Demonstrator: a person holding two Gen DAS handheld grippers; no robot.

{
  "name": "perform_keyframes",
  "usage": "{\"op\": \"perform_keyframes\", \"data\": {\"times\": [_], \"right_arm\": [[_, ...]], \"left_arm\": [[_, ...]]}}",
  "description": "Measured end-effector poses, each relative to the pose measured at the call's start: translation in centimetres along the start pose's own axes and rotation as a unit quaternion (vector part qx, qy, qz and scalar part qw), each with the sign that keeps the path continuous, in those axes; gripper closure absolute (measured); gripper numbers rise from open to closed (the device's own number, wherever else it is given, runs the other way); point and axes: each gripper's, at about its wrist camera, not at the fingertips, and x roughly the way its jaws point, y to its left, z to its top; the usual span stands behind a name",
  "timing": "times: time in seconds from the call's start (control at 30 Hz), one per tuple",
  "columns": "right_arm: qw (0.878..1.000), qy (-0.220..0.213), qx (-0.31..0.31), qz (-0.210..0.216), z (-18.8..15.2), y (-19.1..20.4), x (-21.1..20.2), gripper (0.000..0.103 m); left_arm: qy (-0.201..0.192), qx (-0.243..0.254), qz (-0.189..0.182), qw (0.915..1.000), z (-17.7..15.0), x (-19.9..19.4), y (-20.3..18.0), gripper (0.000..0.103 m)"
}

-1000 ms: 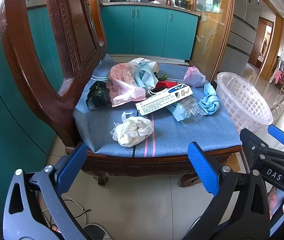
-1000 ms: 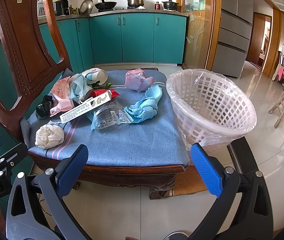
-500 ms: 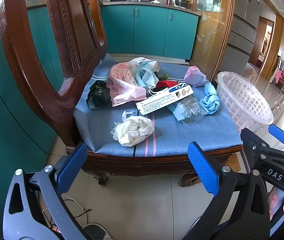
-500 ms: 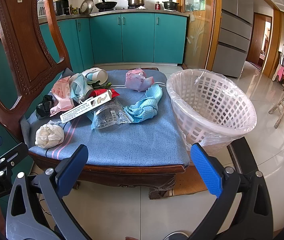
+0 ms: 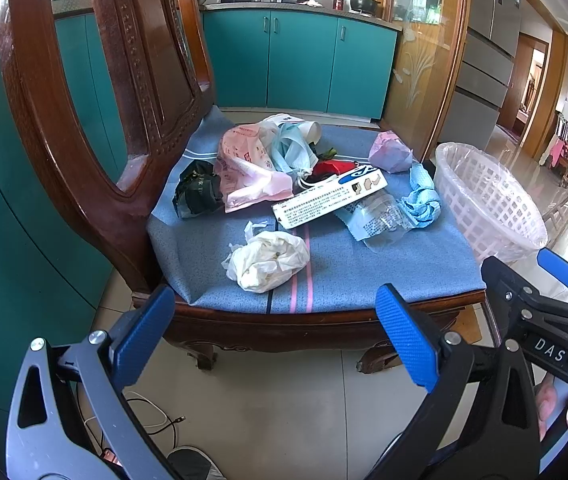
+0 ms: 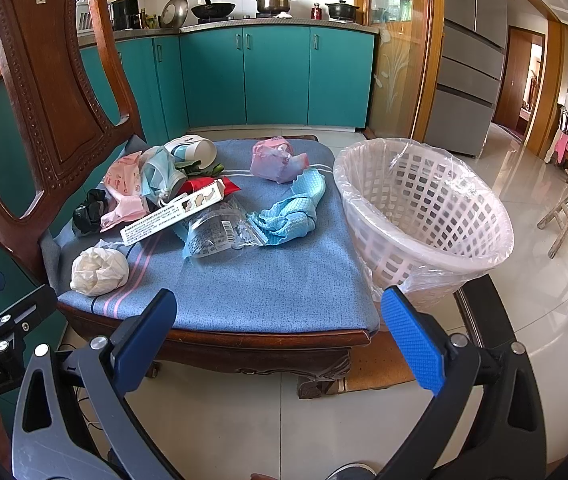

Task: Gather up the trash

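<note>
While both claws, left claw and right claw, hang spread and empty before the chair, trash litters its cushion; light wrappers could slip from a shallow pinch short of the basket.

The chair's blue cushion carries a white wad, printed box, blue cloth, perhaps a mask.
</note>
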Motion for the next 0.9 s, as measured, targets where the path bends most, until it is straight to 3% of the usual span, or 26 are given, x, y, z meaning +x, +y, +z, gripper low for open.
{"op": "perform_keyframes", "data": {"times": [0.6, 0.77, 0.9], "right_arm": [[1.0, 0.002, 0.002, 0.004, -0.2, 0.2, 0.2, 0.003], [1.0, 0.004, 0.019, 0.021, -0.2, -0.1, 0.2, 0.003], [0.996, 0.01, 0.064, 0.069, 0.0, -1.2, 0.4, 0.003]], "left_arm": [[0.001, 0.002, 0.002, 1.0, 0.0, 0.1, -0.1, 0.003], [0.001, 0.003, 0.006, 1.0, 0.1, 0.1, 0.0, 0.003], [0.007, 0.011, 0.017, 0.9998, 0.1, 0.7, 0.1, 0.003]]}}
